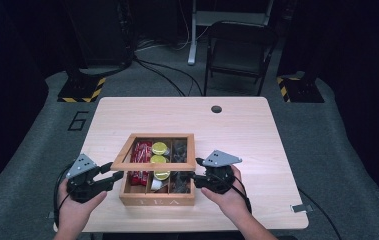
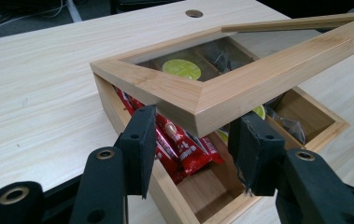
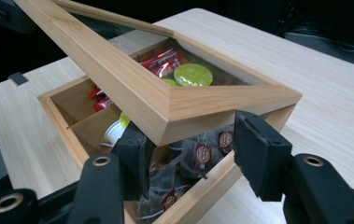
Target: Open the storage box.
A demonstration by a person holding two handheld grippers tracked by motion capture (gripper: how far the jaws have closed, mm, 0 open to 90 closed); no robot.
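The glass-paned lid (image 1: 155, 150) of the wooden tea box (image 1: 158, 199) is tilted up at its front edge, over red packets (image 1: 140, 160), yellow-lidded cups (image 1: 159, 148) and dark sachets (image 1: 179, 150). Each front corner sits between a released claw, left claw (image 1: 118, 176) and right claw (image 1: 191, 176), on the pale surface (image 1: 237, 130).

- Right gripper (image 3: 188, 154): black jaws apart, straddling a raised corner of the glass-paned wooden lid (image 3: 165, 100).
- Compartmented wooden box (image 3: 62, 116) beneath holds dark sachets (image 3: 198, 156), green-topped capsules (image 3: 193, 74), red packets (image 3: 163, 60).
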